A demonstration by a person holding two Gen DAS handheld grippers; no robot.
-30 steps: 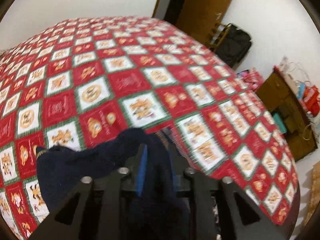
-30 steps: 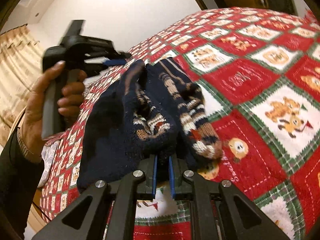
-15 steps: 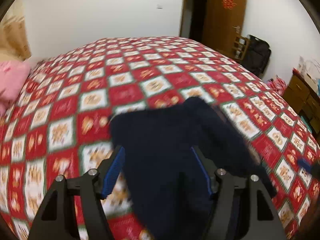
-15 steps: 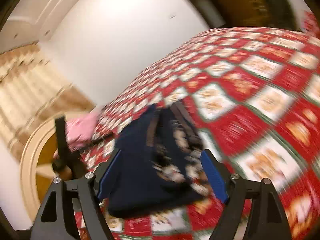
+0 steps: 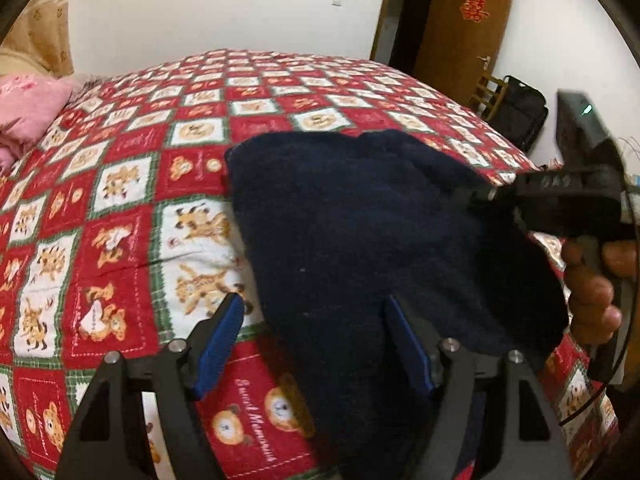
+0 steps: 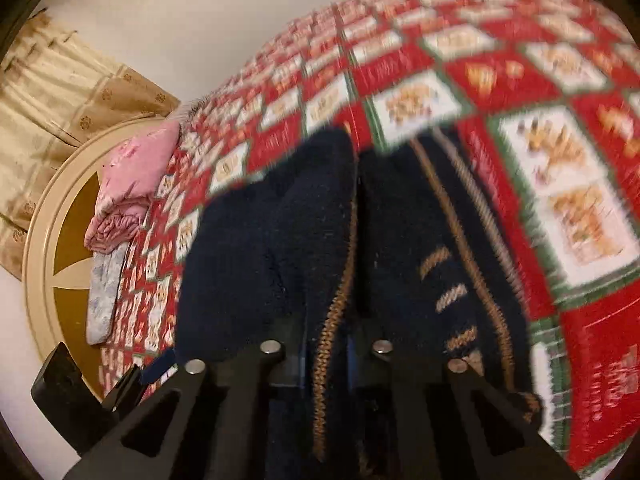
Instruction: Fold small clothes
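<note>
Left wrist view: I read the left gripper as wide, its jaws having just been opening. The blue pads stand well apart and press on nothing. The navy knit garment lies on the red checked bedspread, its near portion running down between the two fingers and draping over the right-hand one; I cannot tell whether it touches the left pad, which shows bare. The garment spreads from the middle of the bed toward its right edge. At that right edge the right gripper reaches into the cloth, with the person's hand wrapped on its handle. A pink pillow sits at the far left corner of the bed. A brown door and a black bag stand beyond the far right corner.

Right wrist view: heavily blurred. The right gripper is narrow, clamped on the garment; a fold with tan zigzag trim passes straight between the fingers. Tan stripes show on the cloth to the right. The bedspread fills the right side. The pillow lies by the round headboard at left, under a beige curtain. The left gripper's body shows at the lower left edge.
</note>
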